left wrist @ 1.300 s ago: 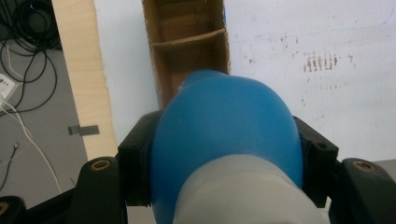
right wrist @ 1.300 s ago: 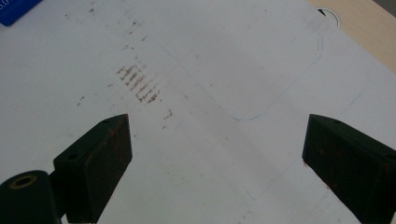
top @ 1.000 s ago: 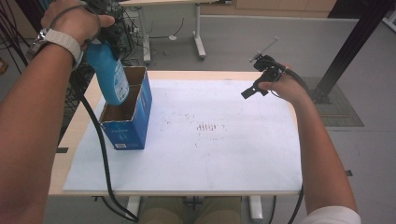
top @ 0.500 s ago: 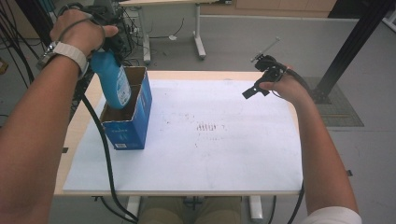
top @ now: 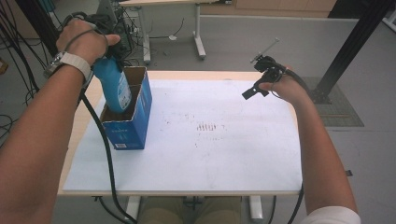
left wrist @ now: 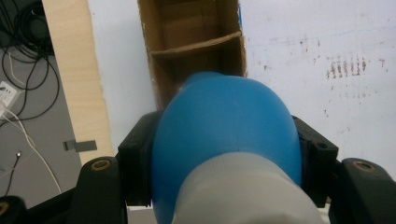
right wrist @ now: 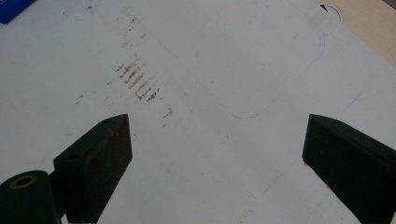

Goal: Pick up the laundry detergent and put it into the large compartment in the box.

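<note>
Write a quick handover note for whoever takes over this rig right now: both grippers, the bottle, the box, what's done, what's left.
Left gripper: shut on the blue bottle, bottom end inside the near compartment of the blue cardboard box.
Right gripper: open, holding nothing, over the white table sheet.
Done: bottle partly in the box.
Left: probably lower it fully, then release.

Blue bottle [top: 114, 86] with grey-white neck between black left tongs [left wrist: 224, 154]. Below them, blue box [top: 126, 116], brown inside. White worktop [top: 224, 154], reddish-brown smudges ahead of black right tongs [right wrist: 217, 163].
</note>
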Motion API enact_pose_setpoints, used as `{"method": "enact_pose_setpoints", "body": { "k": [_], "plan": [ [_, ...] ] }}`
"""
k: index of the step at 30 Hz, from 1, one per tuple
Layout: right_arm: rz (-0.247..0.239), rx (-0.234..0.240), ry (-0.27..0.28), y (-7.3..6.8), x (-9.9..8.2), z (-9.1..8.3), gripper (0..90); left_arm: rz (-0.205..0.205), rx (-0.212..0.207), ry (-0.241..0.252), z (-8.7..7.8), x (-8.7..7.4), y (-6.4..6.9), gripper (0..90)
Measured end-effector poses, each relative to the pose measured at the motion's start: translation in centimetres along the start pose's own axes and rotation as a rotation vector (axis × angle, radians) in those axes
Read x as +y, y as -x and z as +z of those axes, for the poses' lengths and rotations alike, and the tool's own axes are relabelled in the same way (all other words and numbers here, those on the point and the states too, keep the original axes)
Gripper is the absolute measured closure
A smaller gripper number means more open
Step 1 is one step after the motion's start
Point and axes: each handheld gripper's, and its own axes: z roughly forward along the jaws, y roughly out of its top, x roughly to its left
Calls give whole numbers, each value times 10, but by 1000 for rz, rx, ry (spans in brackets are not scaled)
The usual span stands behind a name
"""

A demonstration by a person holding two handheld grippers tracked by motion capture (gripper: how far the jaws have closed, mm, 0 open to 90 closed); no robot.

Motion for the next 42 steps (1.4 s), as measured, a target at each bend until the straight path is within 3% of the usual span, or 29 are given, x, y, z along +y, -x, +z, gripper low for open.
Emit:
{"method": "enact_pose_setpoints", "body": {
  "k": [42],
  "plan": [
    [7,-1,-20,-2,1,7,82,27,8,-6,70,-2,3,374]
  ]
}}
